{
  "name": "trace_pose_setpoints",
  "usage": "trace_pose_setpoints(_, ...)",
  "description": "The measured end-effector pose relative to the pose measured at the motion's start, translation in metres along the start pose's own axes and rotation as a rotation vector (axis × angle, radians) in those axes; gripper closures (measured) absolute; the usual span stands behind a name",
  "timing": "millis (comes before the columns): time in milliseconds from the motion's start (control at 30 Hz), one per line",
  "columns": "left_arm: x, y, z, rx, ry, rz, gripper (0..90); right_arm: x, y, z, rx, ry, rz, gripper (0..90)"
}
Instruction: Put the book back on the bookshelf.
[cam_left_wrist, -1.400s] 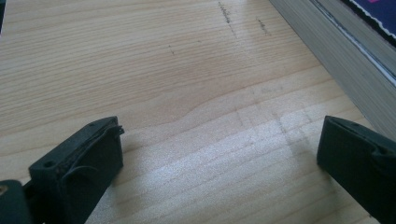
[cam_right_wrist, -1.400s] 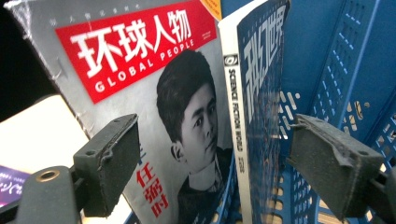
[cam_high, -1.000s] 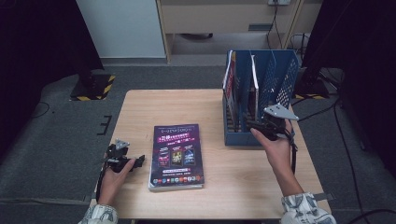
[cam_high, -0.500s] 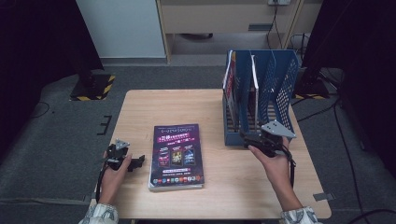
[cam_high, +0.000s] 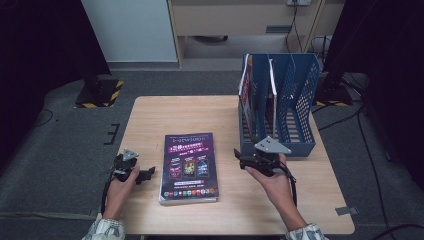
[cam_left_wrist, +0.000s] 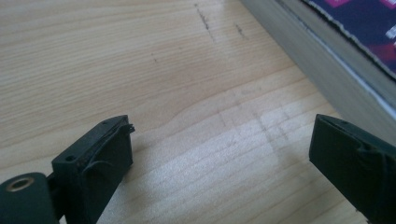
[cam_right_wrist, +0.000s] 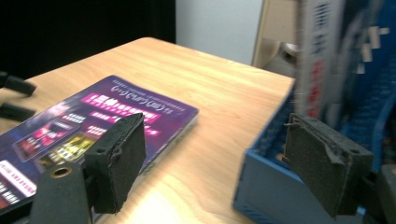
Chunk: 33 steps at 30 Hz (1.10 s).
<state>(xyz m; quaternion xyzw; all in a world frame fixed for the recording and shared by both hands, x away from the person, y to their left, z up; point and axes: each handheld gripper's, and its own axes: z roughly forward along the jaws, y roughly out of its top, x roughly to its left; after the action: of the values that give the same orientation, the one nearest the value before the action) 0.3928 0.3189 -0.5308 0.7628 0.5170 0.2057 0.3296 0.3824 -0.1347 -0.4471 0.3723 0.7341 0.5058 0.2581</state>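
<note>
Left tool (cam_high: 146, 174) rests low on the surface (cam_high: 150, 115), jaws wide with nothing between, having just narrowed slightly. It points at the magazine (cam_high: 189, 167) just beside it, toward the left long edge (cam_left_wrist: 322, 70). The long axis runs from near to far. Right tool (cam_high: 239, 159), also wide and empty, jaws just easing inward, hovers between the magazine's right edge and the blue file rack (cam_high: 300, 107). Judgement: left tool is nearer.
</note>
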Motion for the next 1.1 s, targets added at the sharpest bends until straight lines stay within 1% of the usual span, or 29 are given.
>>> trace_pose_setpoints(33, 0.000, 0.000, 0.000, 0.000, 0.000, 0.000, 5.6, 0.000, 0.000, 0.000, 0.000, 0.000, 0.000, 21.5)
trace_pose_setpoints(67, -0.001, 0.002, -0.002, -0.008, -0.001, 0.003, 5.7, 0.006, -0.003, 0.005, 0.014, 0.014, -0.012, 21.4)
trace_pose_setpoints(100, -0.001, 0.002, -0.002, -0.008, -0.001, 0.003, 5.7, 0.006, -0.003, 0.005, 0.014, 0.014, -0.012, 21.4)
trace_pose_setpoints(167, -0.003, 0.003, -0.004, -0.009, -0.007, 0.011, 6.1, 0.010, -0.005, 0.010, 0.028, 0.030, -0.019, 21.2)
trace_pose_setpoints(267, -0.008, 0.004, -0.008, -0.025, -0.010, 0.010, 7.5, 0.016, -0.006, 0.022, 0.045, 0.060, -0.018, 20.8)
trace_pose_setpoints(300, -0.008, 0.004, -0.008, -0.025, -0.010, 0.010, 7.6, 0.016, -0.006, 0.022, 0.045, 0.060, -0.018, 20.8)
trace_pose_setpoints(333, -0.010, 0.005, -0.011, -0.039, -0.016, 0.008, 7.6, 0.020, -0.007, 0.028, 0.054, 0.072, -0.018, 20.8)
trace_pose_setpoints(367, -0.010, 0.005, -0.011, -0.039, -0.016, 0.008, 7.7, 0.020, -0.007, 0.028, 0.054, 0.072, -0.018, 20.8)
trace_pose_setpoints(400, -0.012, 0.007, -0.014, -0.061, -0.021, 0.002, 8.1, 0.025, -0.008, 0.033, 0.065, 0.093, -0.023, 20.9)
trace_pose_setpoints(433, -0.012, 0.007, -0.014, -0.061, -0.021, 0.002, 8.2, 0.025, -0.008, 0.033, 0.065, 0.093, -0.023, 20.9)
trace_pose_setpoints(500, -0.014, 0.009, -0.017, -0.077, -0.029, -0.005, 8.2, 0.030, -0.008, 0.038, 0.078, 0.109, -0.042, 21.4)
trace_pose_setpoints(533, -0.016, 0.009, -0.018, -0.084, -0.034, -0.014, 8.2, 0.035, -0.010, 0.042, 0.097, 0.127, -0.055, 21.3)
trace_pose_setpoints(600, -0.020, 0.010, -0.018, -0.081, -0.055, -0.025, 8.5, 0.039, -0.012, 0.047, 0.115, 0.136, -0.061, 21.1)
trace_pose_setpoints(633, -0.020, 0.010, -0.018, -0.081, -0.055, -0.025, 8.9, 0.039, -0.012, 0.047, 0.115, 0.136, -0.061, 21.1)
trace_pose_setpoints(667, -0.025, 0.012, -0.020, -0.097, -0.070, -0.003, 8.8, 0.042, -0.014, 0.050, 0.132, 0.150, -0.064, 21.1)
trace_pose_setpoints(700, -0.025, 0.012, -0.020, -0.097, -0.070, -0.003, 8.8, 0.042, -0.014, 0.050, 0.132, 0.150, -0.064, 21.1)
trace_pose_setpoints(767, -0.028, 0.014, -0.022, -0.115, -0.090, 0.011, 8.6, 0.046, -0.015, 0.054, 0.146, 0.167, -0.065, 22.0)
trace_pose_setpoints(833, -0.032, 0.016, -0.023, -0.115, -0.105, 0.037, 8.2, 0.047, -0.015, 0.055, 0.151, 0.174, -0.061, 22.7)
trace_pose_setpoints(867, -0.035, 0.016, -0.022, -0.114, -0.109, 0.044, 8.3, 0.047, -0.016, 0.057, 0.166, 0.185, -0.056, 24.5)
trace_pose_setpoints(900, -0.037, 0.017, -0.022, -0.111, -0.114, 0.051, 8.3, 0.047, -0.016, 0.057, 0.166, 0.185, -0.056, 24.5)
trace_pose_setpoints(933, -0.042, 0.018, -0.021, -0.109, -0.128, 0.069, 10.9, 0.046, -0.018, 0.058, 0.181, 0.191, -0.065, 29.9)
trace_pose_setpoints(967, -0.042, 0.018, -0.021, -0.109, -0.128, 0.069, 14.3, 0.046, -0.018, 0.058, 0.181, 0.191, -0.065, 29.9)
trace_pose_setpoints(1000, -0.044, 0.020, -0.021, -0.110, -0.129, 0.083, 14.3, 0.046, -0.019, 0.058, 0.184, 0.198, -0.063, 32.4)
trace_pose_setpoints(1033, -0.050, 0.022, -0.022, -0.116, -0.132, 0.102, 16.5, 0.045, -0.020, 0.057, 0.188, 0.204, -0.063, 34.8)
trace_pose_setpoints(1067, -0.050, 0.022, -0.022, -0.116, -0.132, 0.102, 18.1, 0.045, -0.020, 0.057, 0.188, 0.204, -0.063, 34.8)
trace_pose_setpoints(1100, -0.053, 0.022, -0.022, -0.115, -0.137, 0.112, 18.1, 0.045, -0.019, 0.057, 0.186, 0.203, -0.064, 35.1)
